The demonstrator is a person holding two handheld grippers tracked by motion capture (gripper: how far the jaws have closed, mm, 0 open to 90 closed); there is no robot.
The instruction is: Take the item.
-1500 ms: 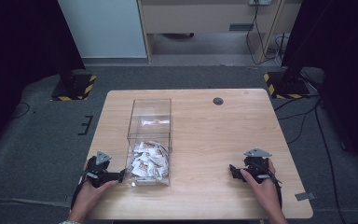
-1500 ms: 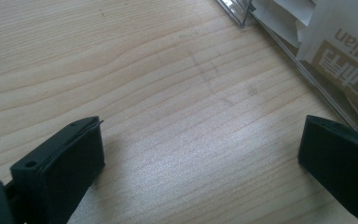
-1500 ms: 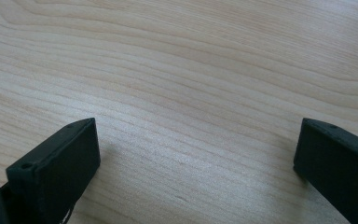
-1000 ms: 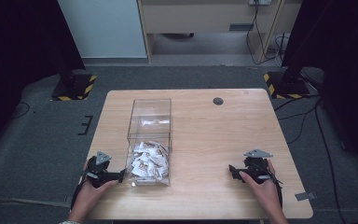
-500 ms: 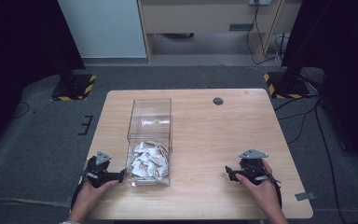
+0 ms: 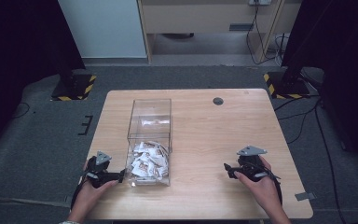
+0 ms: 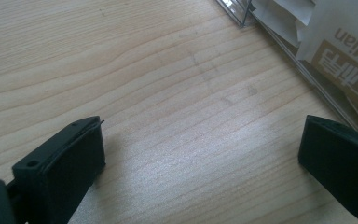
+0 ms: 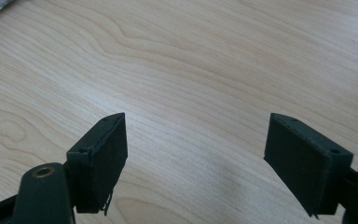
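Light wood table [image 6: 242,126] centre frame, round dark grommet [image 6: 218,101] near far edge. Grey carpet floor [image 6: 37,140]. Hazard-striped stand bases [image 6: 74,87] upper left and upper right. White panel [image 6: 103,28] top, beige cabinet [image 6: 205,14] beside it. Cables [image 6: 307,116] right.

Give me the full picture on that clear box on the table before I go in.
The clear box is a long, open-topped bin of transparent plastic, standing upright on the wooden table, left of centre, its length running away from the person. The near end holds a heap of white and tan packets; the far end looks empty. The left gripper sits just beside its near left corner; contact cannot be judged. In the left gripper view, printed packets press against the wall.
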